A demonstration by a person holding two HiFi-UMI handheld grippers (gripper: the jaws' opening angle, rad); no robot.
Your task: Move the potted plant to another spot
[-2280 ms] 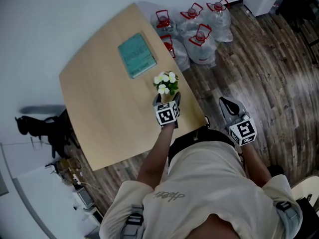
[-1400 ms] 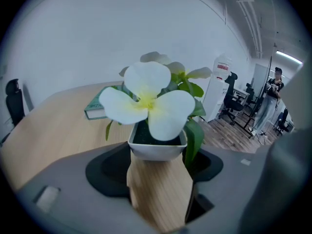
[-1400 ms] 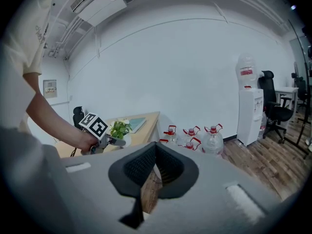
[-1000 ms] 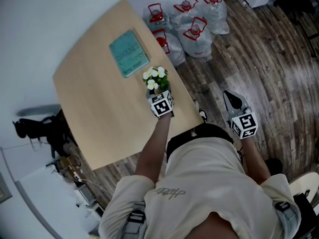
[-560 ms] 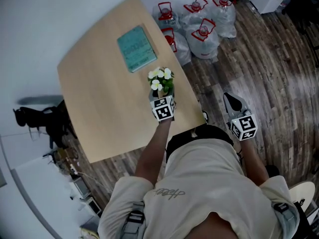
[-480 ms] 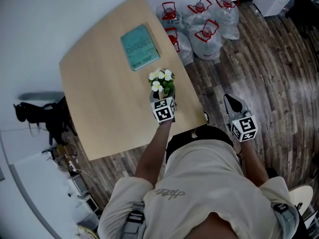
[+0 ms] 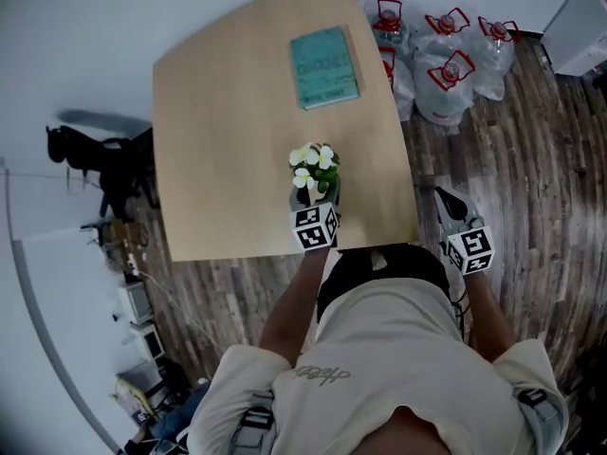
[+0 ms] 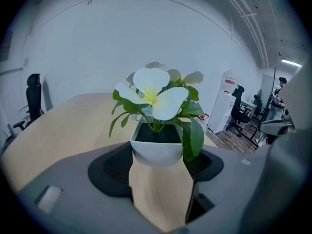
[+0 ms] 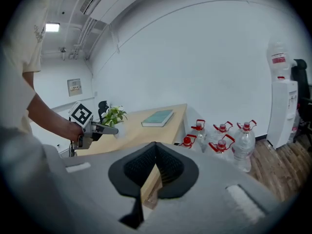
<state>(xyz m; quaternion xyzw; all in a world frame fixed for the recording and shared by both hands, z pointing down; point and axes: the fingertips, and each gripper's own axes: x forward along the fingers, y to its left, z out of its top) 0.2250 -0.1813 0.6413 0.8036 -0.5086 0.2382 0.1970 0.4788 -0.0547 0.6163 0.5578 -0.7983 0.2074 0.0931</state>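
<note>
Right gripper (image 7: pixel 446 200) is idling clenched and empty at 4 o'clock while left gripper (image 7: pixel 318 201) is gripping the one potted plant (image 7: pixel 314 164) at the table's (image 7: pixel 218 112) 6 o'clock edge, mid-carry by my read and needing a level set-down on bare wood, with one teal book (image 7: pixel 323 55) lying at 12 o'clock and five water jugs (image 7: pixel 453 74) standing at 1 o'clock.

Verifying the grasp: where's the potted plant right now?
In the head view the potted plant is gripped in the left tongs, by the near edge of the table, with the teal book farther back.

A light wooden table (image 7: pixel 218 112) carries a teal book (image 7: pixel 323 66); water jugs (image 7: pixel 446 72) stand on the plank floor (image 7: pixel 531 169).
</note>
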